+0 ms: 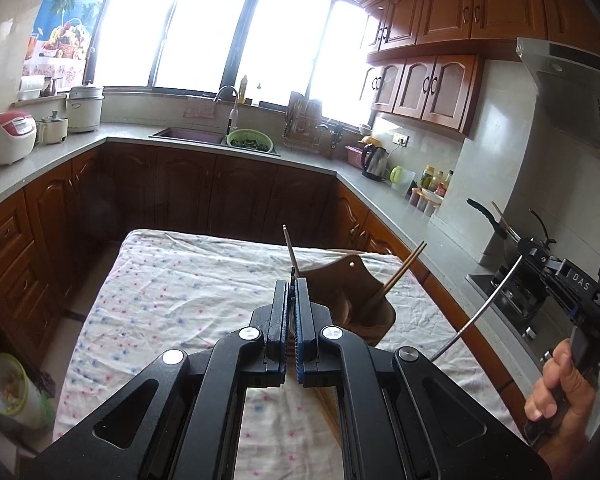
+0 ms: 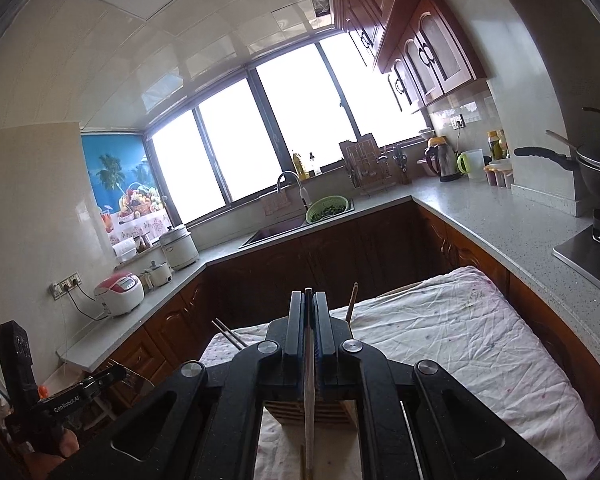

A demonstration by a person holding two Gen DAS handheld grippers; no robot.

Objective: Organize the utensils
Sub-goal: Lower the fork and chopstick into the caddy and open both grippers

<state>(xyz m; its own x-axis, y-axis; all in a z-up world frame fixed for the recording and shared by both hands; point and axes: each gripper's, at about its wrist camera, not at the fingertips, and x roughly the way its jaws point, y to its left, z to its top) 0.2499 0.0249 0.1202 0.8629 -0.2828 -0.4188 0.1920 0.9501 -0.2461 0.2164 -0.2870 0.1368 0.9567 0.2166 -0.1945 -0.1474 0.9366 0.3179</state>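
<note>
Pinching a thin wooden chopstick (image 1: 289, 246) between pads pressed almost flat together, the left gripper (image 1: 293, 280) hangs above a table covered with a flowered cloth (image 1: 172, 280). The stick pokes up past the fingertips toward the sink counter (image 1: 308, 160). Just beyond and to the right of the gripper stands a dark brown wooden holder (image 1: 356, 280) with 2 chopsticks (image 1: 404, 268) leaning out of it to the right.

The right gripper (image 2: 309, 294) has its jaws closed on a long, slim metal handle (image 2: 309, 380) that runs down between the pads toward the camera; which utensil it belongs to cannot be told. In the left wrist view the same gripper shows at the right edge, held by a hand (image 1: 560, 384), with the curved metal handle trailing down and left from it. Below the right gripper sits a slotted wooden box (image 2: 312, 414) on the cloth, and chopstick tips (image 2: 228, 332) rise at the table's far left corner.
</note>
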